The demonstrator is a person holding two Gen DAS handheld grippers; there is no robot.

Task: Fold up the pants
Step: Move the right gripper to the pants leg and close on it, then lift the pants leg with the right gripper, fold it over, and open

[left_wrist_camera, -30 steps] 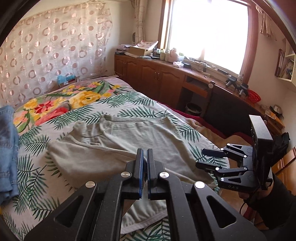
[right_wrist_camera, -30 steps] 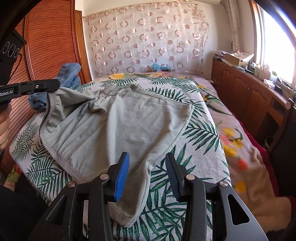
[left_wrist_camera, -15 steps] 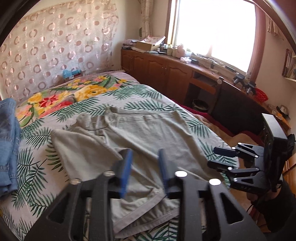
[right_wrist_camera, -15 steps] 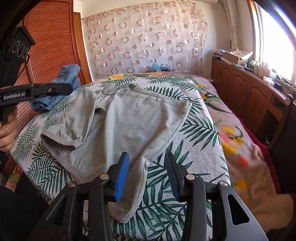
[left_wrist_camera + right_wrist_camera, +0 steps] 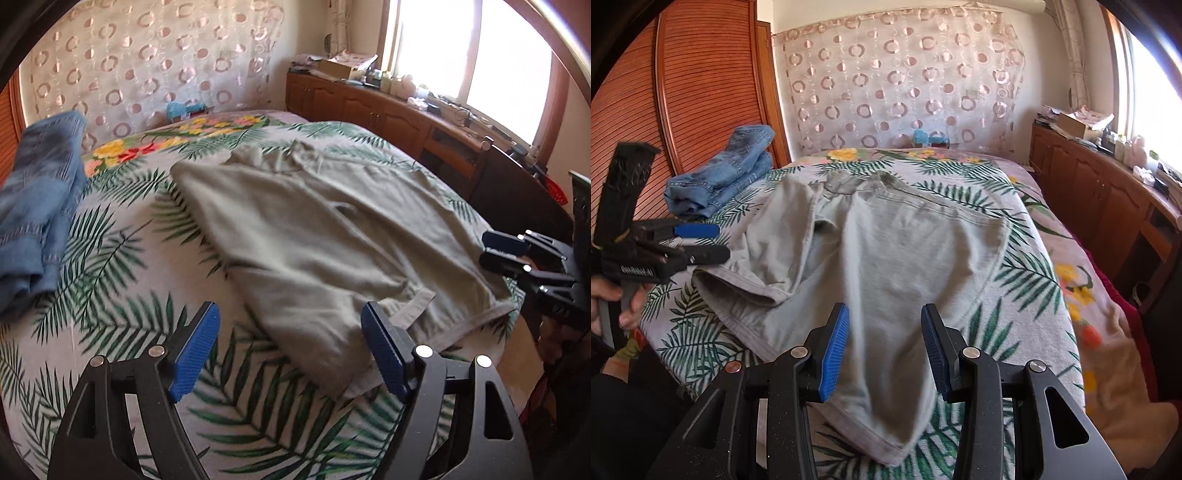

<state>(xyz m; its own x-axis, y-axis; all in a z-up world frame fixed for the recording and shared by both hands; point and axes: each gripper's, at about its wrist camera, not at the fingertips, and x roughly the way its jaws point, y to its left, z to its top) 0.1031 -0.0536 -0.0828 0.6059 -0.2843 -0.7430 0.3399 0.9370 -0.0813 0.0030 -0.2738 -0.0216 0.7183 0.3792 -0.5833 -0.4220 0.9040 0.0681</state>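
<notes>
Grey-green pants [image 5: 314, 229] lie spread on the bed, waist toward the far curtain. In the right wrist view the pants [image 5: 897, 251] have one leg doubled over on the left side. My left gripper [image 5: 290, 325] hovers low over the near hem. Its jaws are opening wide, with cloth behind them and nothing pressed by the blue pads. The left gripper [image 5: 720, 242] also shows from the side, just off the folded leg. My right gripper [image 5: 885, 317] hangs half open over the other leg and grips nothing. The right gripper [image 5: 485, 248] also appears beside the pants' right edge.
Folded blue jeans [image 5: 37, 206] rest on the bed's left side, seen again as jeans [image 5: 720, 181] near a slatted wooden door [image 5: 683, 92]. The palm-leaf bed cover [image 5: 110, 266] surrounds the pants. A wooden cabinet [image 5: 369, 110] runs below the window.
My left gripper let go of the lifted pants leg, opened wide and sank toward the bed. The leg dropped into a fold. The right gripper stayed put.
</notes>
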